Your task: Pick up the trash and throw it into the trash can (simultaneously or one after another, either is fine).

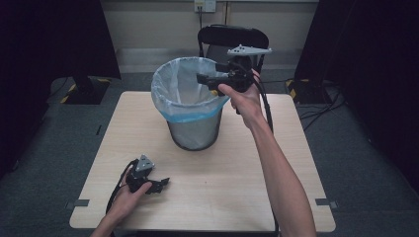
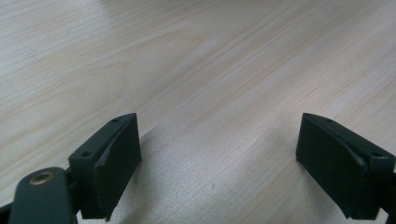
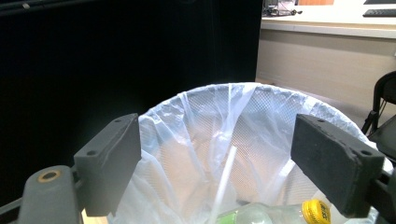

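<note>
A metal mesh waste bin [image 1: 195,133] lined with a clear and blue bag stands at the middle of the wooden table [image 1: 222,197]. My right gripper [image 1: 202,79] is held level over the bin's right rim, open, with nothing between its jaws. In the right gripper view the open right gripper [image 3: 217,158] looks into the bin [image 3: 196,121], where a clear plastic bottle [image 3: 252,215] with a yellow cap [image 3: 316,211] and a white straw [image 3: 224,182] lie. My left gripper [image 1: 165,181] rests on the table near the front left. In its own view the left gripper [image 2: 218,158] is open over bare wood.
A black chair [image 1: 232,37] stands behind the bin past the table's far edge. Cables [image 1: 326,98] lie on the floor at the right. A dark stand base [image 1: 86,91] sits on the floor at the far left.
</note>
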A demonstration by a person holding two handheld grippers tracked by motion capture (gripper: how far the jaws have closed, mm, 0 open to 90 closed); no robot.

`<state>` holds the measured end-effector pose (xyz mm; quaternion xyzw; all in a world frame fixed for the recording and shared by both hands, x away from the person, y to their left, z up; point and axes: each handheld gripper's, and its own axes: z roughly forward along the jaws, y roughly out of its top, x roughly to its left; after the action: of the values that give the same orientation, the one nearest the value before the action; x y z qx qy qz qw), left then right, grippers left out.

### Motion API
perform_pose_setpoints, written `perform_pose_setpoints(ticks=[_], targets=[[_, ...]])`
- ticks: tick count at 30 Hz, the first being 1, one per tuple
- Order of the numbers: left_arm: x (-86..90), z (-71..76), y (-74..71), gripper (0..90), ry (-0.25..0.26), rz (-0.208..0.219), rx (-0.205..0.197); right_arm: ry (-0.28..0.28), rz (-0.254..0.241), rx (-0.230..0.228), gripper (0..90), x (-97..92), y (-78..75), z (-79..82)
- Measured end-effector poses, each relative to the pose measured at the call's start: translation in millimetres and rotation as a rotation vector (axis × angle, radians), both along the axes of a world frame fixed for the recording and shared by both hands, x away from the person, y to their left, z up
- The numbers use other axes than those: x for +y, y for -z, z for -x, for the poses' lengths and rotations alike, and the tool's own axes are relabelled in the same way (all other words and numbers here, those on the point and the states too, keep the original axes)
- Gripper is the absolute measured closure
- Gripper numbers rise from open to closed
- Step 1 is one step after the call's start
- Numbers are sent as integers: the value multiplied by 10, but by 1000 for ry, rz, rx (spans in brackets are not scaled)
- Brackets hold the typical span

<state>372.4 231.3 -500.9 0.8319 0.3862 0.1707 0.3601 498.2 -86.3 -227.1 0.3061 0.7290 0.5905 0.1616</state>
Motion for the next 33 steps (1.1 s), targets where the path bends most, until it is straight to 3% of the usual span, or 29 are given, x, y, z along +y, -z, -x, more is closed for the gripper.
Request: perform_pose_setpoints(ticks=[33], targets=[[2, -1, -1, 135, 2, -4, -1, 69, 10, -7, 155, -451, 181, 318]])
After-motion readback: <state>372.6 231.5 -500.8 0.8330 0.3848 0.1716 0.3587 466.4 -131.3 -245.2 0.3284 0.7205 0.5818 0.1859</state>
